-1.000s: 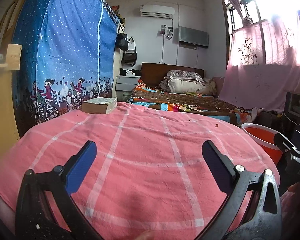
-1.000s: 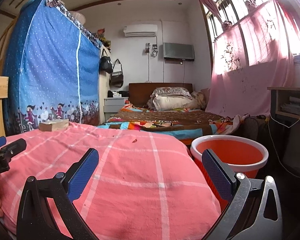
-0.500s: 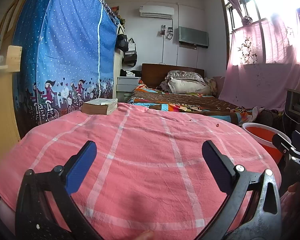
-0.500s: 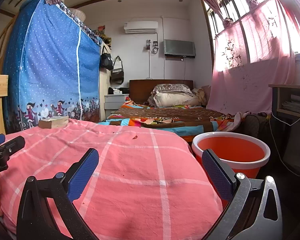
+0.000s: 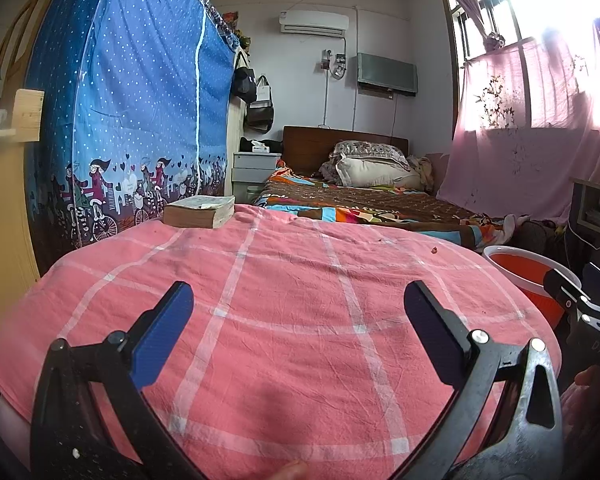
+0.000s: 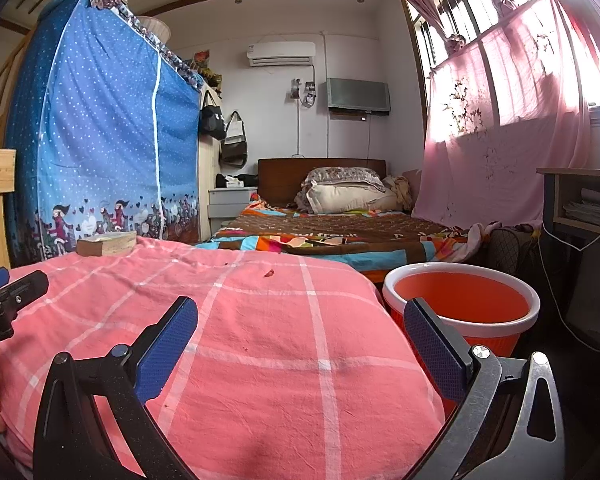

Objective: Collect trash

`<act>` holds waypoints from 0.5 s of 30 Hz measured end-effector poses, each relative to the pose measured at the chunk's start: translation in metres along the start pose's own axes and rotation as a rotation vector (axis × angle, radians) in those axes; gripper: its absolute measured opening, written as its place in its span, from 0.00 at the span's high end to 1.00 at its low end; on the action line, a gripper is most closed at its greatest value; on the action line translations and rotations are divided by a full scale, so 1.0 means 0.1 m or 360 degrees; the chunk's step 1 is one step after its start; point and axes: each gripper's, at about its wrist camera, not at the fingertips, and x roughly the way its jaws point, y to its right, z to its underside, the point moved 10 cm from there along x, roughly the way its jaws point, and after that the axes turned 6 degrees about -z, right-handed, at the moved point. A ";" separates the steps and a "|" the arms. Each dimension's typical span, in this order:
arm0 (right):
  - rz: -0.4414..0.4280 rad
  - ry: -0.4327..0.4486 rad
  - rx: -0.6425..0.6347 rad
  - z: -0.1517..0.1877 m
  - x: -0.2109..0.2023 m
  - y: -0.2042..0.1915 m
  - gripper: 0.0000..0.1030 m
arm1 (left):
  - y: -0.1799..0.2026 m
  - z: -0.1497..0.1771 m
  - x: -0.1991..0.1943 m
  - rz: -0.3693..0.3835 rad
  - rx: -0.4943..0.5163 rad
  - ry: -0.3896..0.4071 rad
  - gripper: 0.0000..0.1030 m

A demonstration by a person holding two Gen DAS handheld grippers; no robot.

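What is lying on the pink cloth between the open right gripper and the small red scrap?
Nothing. In the right wrist view, only bare pink checked cloth lies between the right gripper and the small red scrap.

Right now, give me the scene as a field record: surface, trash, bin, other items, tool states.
surface: pink checked cloth over a rounded surface
trash: small red scrap on the cloth, far side, apart from both tools
bin: orange bucket with white rim, on the floor right of the cloth, looks empty
other: thick book at the cloth's far left edge
left tool: open, holding nothing, above the cloth
right tool: open, holding nothing, near the bucket side
progress: scrap not yet picked up
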 end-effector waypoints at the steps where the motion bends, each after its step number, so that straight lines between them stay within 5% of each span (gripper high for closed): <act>1: -0.0001 0.0000 0.0001 0.00 0.00 0.00 0.00 | 0.00 0.00 0.00 0.0001 0.0000 -0.0001 0.00; 15: -0.0002 -0.0006 0.0005 0.02 0.00 0.01 0.00 | 0.00 0.00 0.00 -0.0001 -0.0001 -0.0001 0.00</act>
